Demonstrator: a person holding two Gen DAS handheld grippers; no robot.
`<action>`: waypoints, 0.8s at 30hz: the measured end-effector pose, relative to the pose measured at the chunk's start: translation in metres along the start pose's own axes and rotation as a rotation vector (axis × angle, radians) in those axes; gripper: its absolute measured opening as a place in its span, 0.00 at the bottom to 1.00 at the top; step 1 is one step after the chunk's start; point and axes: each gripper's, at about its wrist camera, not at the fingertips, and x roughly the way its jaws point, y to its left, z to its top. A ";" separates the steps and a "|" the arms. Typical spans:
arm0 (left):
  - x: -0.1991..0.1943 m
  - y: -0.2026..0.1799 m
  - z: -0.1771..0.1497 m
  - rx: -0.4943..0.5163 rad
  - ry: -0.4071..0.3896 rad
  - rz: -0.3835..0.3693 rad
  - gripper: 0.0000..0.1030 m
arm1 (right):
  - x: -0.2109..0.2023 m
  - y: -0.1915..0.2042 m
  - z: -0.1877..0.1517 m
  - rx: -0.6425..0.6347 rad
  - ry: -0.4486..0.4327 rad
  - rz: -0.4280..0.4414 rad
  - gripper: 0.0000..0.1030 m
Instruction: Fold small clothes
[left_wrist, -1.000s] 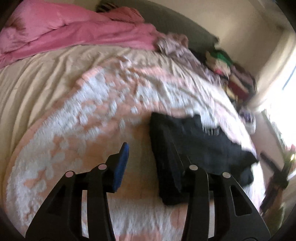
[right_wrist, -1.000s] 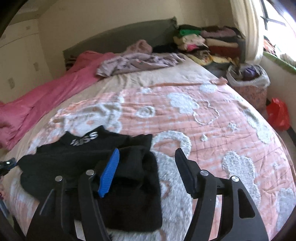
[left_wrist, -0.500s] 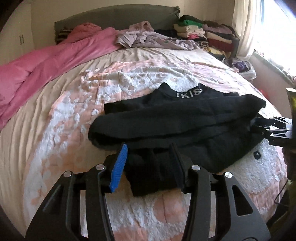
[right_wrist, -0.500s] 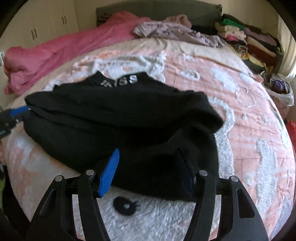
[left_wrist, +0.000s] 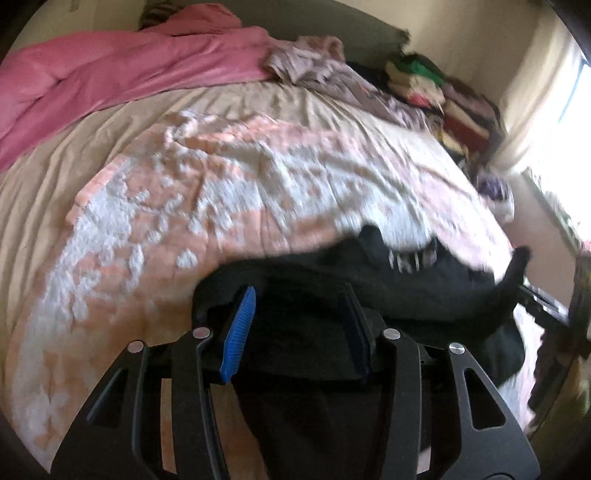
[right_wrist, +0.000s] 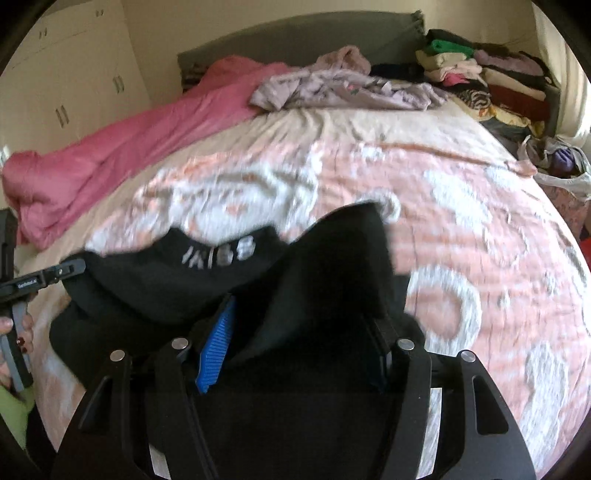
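Observation:
A black sweater (left_wrist: 406, 291) with white lettering on its collar lies bunched on the pink and white blanket (left_wrist: 184, 221). It also shows in the right wrist view (right_wrist: 177, 280). My left gripper (left_wrist: 299, 325) has its jaws apart, with black cloth between and under the fingers. My right gripper (right_wrist: 299, 343) also has its jaws apart, and a raised fold of the sweater (right_wrist: 343, 258) stands between them. The left gripper's body shows at the left edge of the right wrist view (right_wrist: 40, 280). Whether either gripper pinches the cloth is hidden.
A pink duvet (right_wrist: 110, 147) lies along the bed's far left. A lilac garment (right_wrist: 340, 88) lies near the grey headboard (right_wrist: 295, 40). Stacked folded clothes (right_wrist: 487, 74) stand at the back right. A bag of clothes (right_wrist: 561, 162) sits beside the bed.
Both grippers have moved in over the sweater, which now fills the space between their fingers. The sweater's right side has risen into a fold. Both views are blurred by motion.

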 end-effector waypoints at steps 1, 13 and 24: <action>0.000 0.005 0.006 -0.031 -0.011 -0.009 0.38 | 0.001 -0.004 0.005 0.022 -0.007 -0.005 0.58; -0.035 0.048 0.008 -0.126 -0.099 0.042 0.50 | -0.006 -0.038 0.008 0.130 -0.094 -0.157 0.65; -0.036 0.030 -0.076 -0.064 0.038 -0.082 0.50 | -0.005 -0.039 -0.025 0.020 0.002 -0.215 0.66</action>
